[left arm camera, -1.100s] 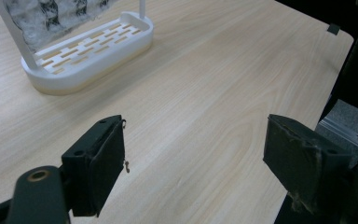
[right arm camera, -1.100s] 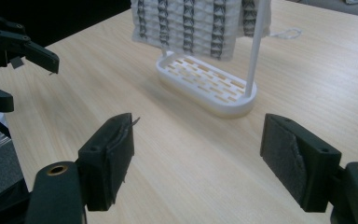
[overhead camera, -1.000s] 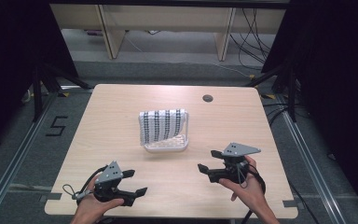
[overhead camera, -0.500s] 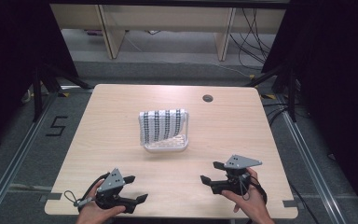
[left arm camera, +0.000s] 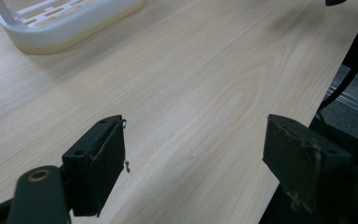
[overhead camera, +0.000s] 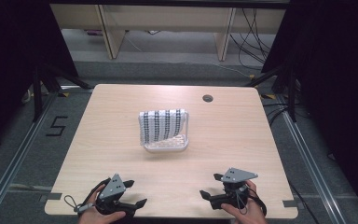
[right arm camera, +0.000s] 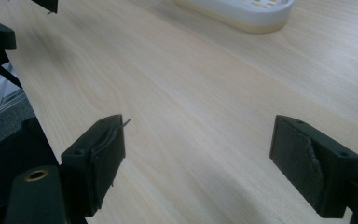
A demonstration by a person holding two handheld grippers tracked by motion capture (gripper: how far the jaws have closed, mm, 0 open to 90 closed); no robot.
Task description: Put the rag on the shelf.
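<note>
A striped cloth drapes over a white rack at the middle of the counter. The left gripper and right gripper sit at the near edge, well apart from the rack, jaws spread and empty.

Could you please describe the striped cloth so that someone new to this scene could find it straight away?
Start at the wooden table and look to its middle, where a white slotted basket stands. The cloth is draped over that basket's rim. It is the table's one patterned item, white with dark checked stripes.
</note>
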